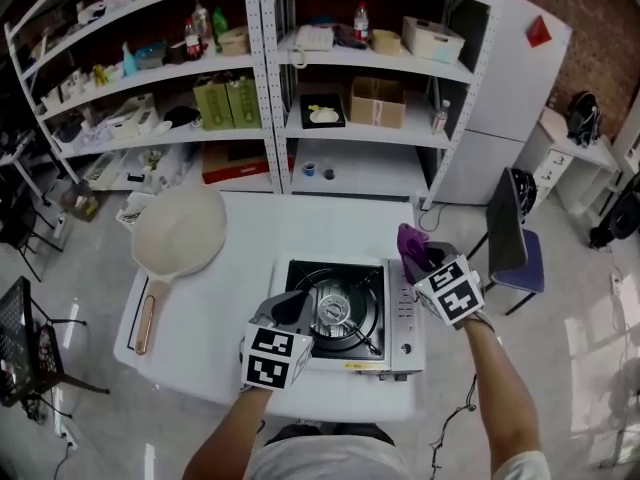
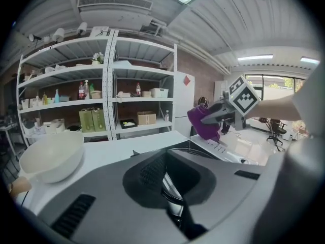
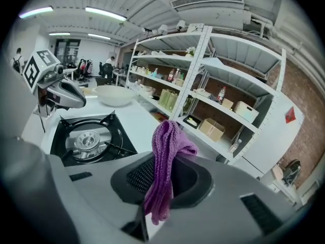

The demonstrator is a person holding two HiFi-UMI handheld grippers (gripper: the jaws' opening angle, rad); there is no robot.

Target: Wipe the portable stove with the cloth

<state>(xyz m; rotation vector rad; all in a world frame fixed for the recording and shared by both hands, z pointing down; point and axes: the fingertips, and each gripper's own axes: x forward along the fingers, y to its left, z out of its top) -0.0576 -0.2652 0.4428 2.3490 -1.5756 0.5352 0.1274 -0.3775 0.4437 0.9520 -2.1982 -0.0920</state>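
Note:
The portable stove (image 1: 350, 306), with a black burner top and a silver knob panel on its right, sits on the white table (image 1: 215, 318). My right gripper (image 1: 415, 251) hovers over the stove's far right corner, shut on a purple knitted cloth (image 1: 409, 238). In the right gripper view the cloth (image 3: 165, 151) hangs folded out of the jaws, with the burner (image 3: 86, 139) lower left. My left gripper (image 1: 292, 306) rests at the stove's left edge with its jaws together; I cannot tell whether it pinches anything. From the left gripper view the cloth (image 2: 204, 123) is above the stove's panel (image 2: 226, 151).
A cream pan with a wooden handle (image 1: 180, 230) lies on the table's left side. White shelving (image 1: 270, 78) full of boxes and bottles stands behind the table. A dark chair (image 1: 510, 238) is at the right, beside a white cabinet (image 1: 510, 78).

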